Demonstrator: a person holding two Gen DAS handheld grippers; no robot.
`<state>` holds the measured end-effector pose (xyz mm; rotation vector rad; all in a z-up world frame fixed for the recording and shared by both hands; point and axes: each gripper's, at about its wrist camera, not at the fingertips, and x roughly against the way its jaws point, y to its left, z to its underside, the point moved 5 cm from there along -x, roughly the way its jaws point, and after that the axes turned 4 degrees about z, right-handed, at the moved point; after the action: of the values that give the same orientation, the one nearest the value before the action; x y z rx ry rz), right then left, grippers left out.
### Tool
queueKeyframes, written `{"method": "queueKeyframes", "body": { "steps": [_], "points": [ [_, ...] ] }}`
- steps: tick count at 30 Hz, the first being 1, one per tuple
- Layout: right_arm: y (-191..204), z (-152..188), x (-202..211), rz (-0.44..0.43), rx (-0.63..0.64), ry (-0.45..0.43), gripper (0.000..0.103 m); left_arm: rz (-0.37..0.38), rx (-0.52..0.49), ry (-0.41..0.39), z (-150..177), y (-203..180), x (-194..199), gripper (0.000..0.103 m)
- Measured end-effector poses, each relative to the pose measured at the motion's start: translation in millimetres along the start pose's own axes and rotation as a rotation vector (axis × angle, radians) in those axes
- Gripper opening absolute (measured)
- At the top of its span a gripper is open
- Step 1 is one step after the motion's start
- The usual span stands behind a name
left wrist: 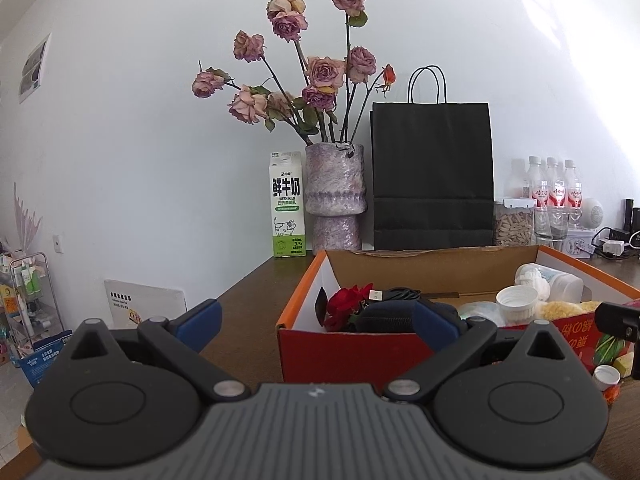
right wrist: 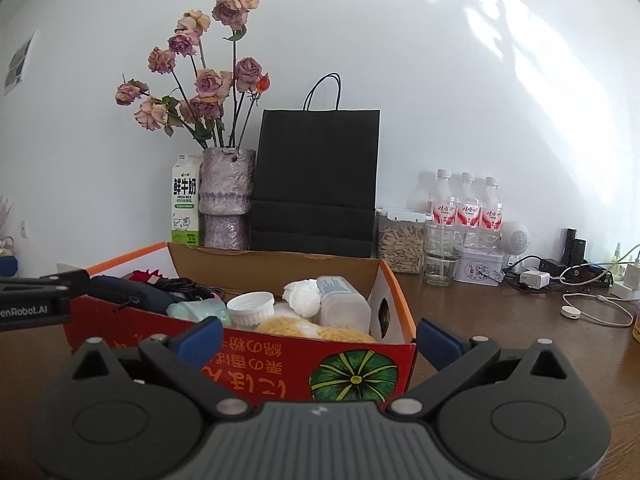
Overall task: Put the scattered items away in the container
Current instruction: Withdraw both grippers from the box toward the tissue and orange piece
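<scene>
A red and orange cardboard box (left wrist: 348, 354) (right wrist: 360, 364) stands on the brown table, straight ahead of both grippers. Inside it lie a red rose (left wrist: 346, 304), a black USB cable (left wrist: 394, 294), a dark pouch (left wrist: 384, 318) (right wrist: 128, 292), a white ribbed cap (left wrist: 517, 300) (right wrist: 251, 308), a translucent bottle (right wrist: 342, 300) and a yellow fluffy thing (right wrist: 312, 328). My left gripper (left wrist: 318, 322) is open at the box's left end, holding nothing. My right gripper (right wrist: 320, 340) is open in front of the box's near wall, also holding nothing. A small white-capped item (left wrist: 606, 376) sits outside the box.
Along the wall behind the box stand a milk carton (left wrist: 287, 204), a vase of dried roses (left wrist: 335, 196), a black paper bag (right wrist: 316, 184), a seed jar (right wrist: 401, 242), water bottles (right wrist: 466, 204) and a tin (right wrist: 480, 270). Chargers and cables (right wrist: 592, 308) lie at the right. The table edge (left wrist: 236, 286) drops off left.
</scene>
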<state>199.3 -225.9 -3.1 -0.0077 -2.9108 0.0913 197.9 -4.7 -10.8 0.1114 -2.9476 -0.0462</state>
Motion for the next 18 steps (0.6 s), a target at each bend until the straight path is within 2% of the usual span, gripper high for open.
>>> {"method": "queueKeyframes", "body": {
  "steps": [5,18],
  "points": [
    [-4,4,4,0.003,0.004,0.026,0.103,0.039,-0.009,0.027,3,-2,4,0.103],
    [-29,16,11,0.008,-0.033,0.123,0.103,0.073,-0.032,0.084,10,-6,12,0.103]
  ]
}}
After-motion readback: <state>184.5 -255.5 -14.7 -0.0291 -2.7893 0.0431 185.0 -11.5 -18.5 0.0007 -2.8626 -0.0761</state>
